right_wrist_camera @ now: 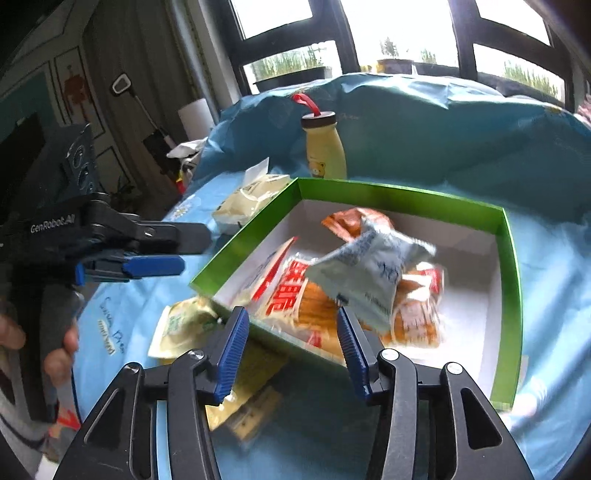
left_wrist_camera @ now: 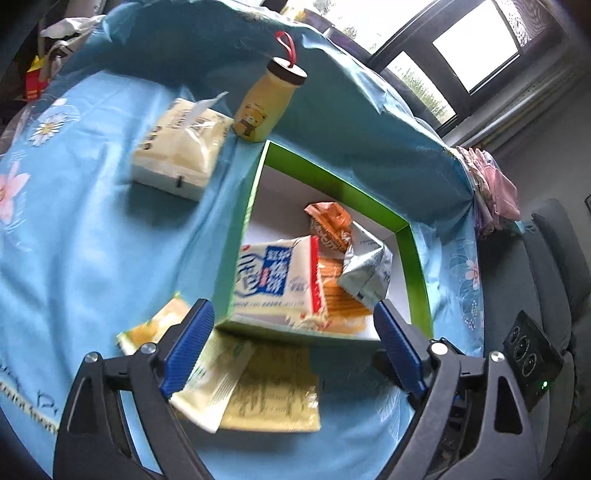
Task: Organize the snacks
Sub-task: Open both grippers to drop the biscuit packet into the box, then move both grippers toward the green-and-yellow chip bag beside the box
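Now both my grippers, left (left_wrist_camera: 291, 343) and right (right_wrist_camera: 290, 352), hang wide open, holding nothing. Two yellow packets (left_wrist_camera: 221, 380) lie outside the green box (left_wrist_camera: 417, 266), touching its near wall. They look light, crinkly, slippery; I'd pinch a flat sealed edge.

Bright daylight from blown-out windows (right_wrist_camera: 399, 33), fisheye bending at edges, motion blur on snacks.
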The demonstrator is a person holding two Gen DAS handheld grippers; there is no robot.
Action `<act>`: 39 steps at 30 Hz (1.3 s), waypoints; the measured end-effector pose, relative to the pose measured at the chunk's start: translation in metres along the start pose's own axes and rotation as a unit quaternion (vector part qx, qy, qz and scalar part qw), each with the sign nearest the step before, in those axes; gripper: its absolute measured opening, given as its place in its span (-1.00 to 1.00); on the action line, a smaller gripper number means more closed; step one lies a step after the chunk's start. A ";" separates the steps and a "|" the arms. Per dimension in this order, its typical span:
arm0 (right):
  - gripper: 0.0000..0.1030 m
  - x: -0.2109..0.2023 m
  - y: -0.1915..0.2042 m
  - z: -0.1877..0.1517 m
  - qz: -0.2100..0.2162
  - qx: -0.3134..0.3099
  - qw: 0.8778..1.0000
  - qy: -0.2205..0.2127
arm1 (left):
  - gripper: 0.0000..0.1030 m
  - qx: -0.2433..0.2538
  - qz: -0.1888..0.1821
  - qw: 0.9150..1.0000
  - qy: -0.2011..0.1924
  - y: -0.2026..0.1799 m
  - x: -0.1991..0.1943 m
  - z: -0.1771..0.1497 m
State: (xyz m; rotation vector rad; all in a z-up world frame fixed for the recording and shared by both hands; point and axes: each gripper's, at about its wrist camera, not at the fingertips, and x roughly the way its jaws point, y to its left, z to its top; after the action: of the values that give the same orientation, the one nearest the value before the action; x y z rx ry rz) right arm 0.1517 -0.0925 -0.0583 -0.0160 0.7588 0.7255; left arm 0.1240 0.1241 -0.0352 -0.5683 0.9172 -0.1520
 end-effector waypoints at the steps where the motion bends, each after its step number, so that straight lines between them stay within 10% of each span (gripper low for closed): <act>1: -0.02 -0.003 0.000 -0.002 0.004 0.004 1.000 0.000 | 0.72 0.002 0.004 1.000 -0.001 0.001 -0.004 -0.004; 20: -0.01 -0.037 0.003 -0.055 0.045 0.069 0.996 0.018 | 0.72 -0.086 0.011 0.996 -0.008 0.063 -0.042 -0.068; 39: -0.01 0.016 0.078 -0.046 0.082 0.005 0.995 0.050 | 0.72 -0.069 0.017 0.997 -0.022 0.095 -0.014 -0.024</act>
State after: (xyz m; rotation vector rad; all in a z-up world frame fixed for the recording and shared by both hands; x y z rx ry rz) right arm 0.0841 -0.0353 -0.0837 0.0200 0.8667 0.8814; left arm 0.0859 0.1994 -0.0865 -0.6817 0.8990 -0.0446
